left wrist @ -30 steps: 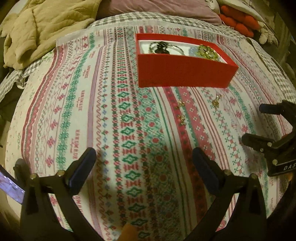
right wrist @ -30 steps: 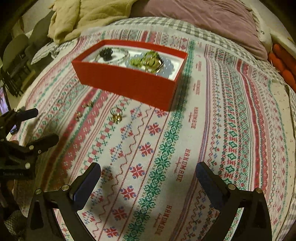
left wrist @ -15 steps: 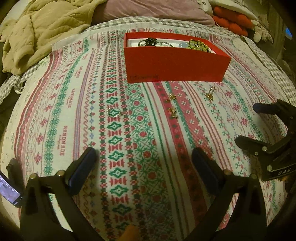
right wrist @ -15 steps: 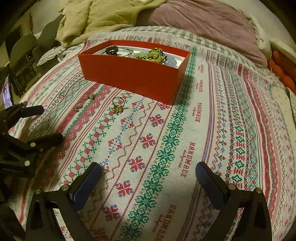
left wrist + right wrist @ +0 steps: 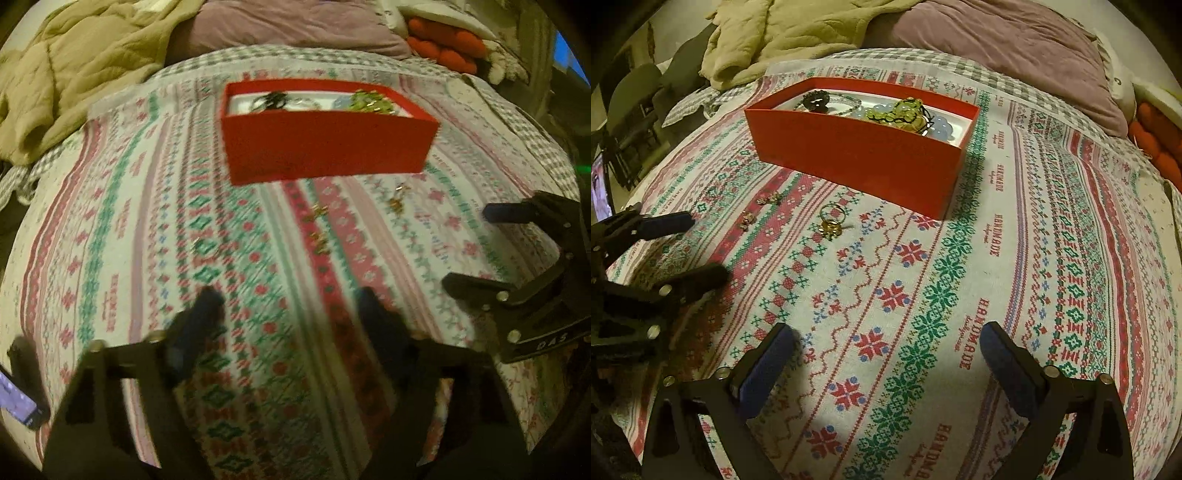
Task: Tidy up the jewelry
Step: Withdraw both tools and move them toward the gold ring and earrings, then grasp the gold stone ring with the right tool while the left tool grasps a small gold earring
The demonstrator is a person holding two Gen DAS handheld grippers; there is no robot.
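— Jewelry first: where is it lying?

— Some pieces are already in the red box (image 5: 864,147), which stands on the patterned cloth (image 5: 997,295) over the bed. I see a dark bracelet (image 5: 815,101) at its left end, and a yellow-green beaded piece (image 5: 899,112) with pale blue beads toward its right end. Other pieces lie loose on the cloth in front of the box: a gold ring (image 5: 832,221), and to the left of it two small gold earrings (image 5: 769,199) and (image 5: 745,220), close together but apart.

— And the tools?

— The right gripper (image 5: 886,347) hovers over the cloth with its fingers spread wide, nothing between them. The left gripper (image 5: 286,310) is also spread apart and holds nothing (its view is blurred, so the small pieces are hard to read there). Both grippers are in front of the loose pieces, not touching them.

— What is behind the box?

— A beige blanket (image 5: 783,33) and a mauve pillow (image 5: 1004,48).
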